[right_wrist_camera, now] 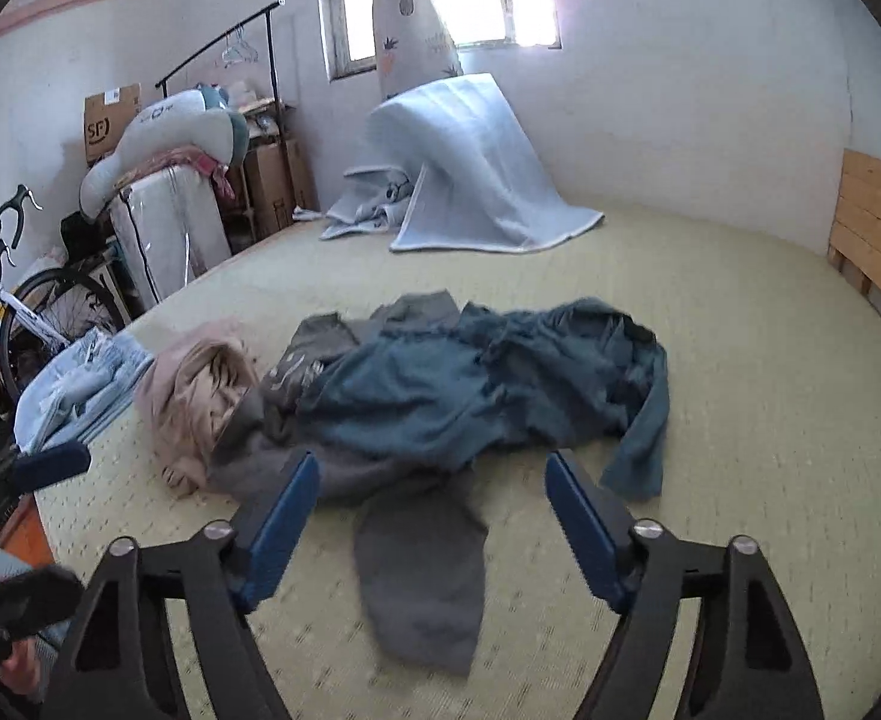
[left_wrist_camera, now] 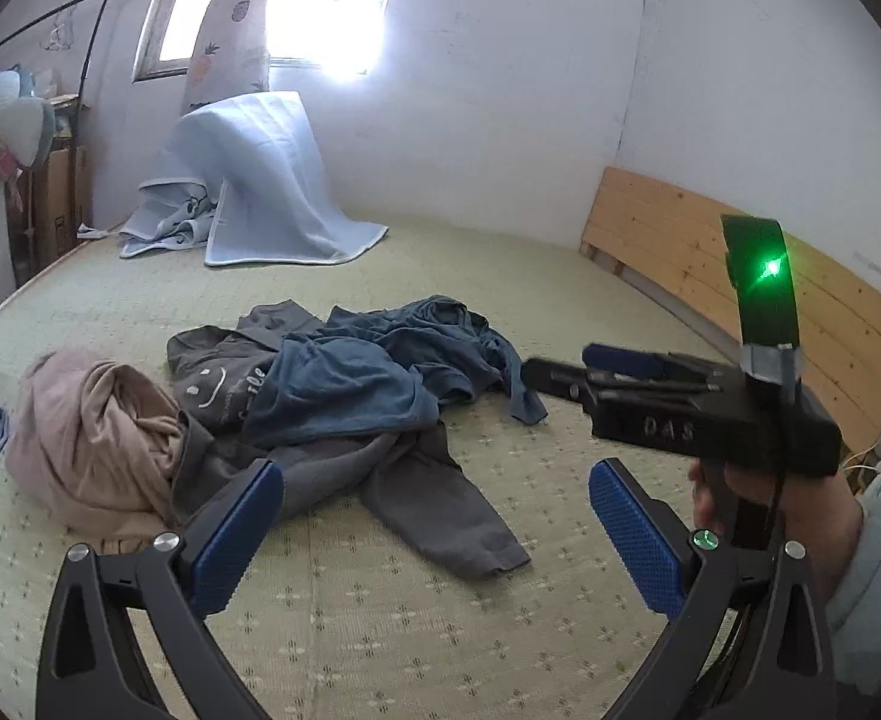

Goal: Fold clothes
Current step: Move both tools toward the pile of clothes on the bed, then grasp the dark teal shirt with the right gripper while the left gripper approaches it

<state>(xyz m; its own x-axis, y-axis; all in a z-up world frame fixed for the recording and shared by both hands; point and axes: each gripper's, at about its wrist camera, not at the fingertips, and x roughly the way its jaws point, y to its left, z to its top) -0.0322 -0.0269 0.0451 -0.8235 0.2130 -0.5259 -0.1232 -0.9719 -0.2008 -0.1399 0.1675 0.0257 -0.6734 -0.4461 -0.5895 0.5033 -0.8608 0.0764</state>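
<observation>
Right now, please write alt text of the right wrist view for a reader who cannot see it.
A heap of unfolded clothes lies on a green bed mat: a blue garment on top of a grey sweatshirt, with a pink garment at the left. The open right tool hovers in front, holding nothing.

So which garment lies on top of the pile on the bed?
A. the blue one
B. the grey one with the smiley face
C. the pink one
A: the blue garment is draped over the grey smiley-face garment, while the pink garment sits bunched beside them.
</observation>
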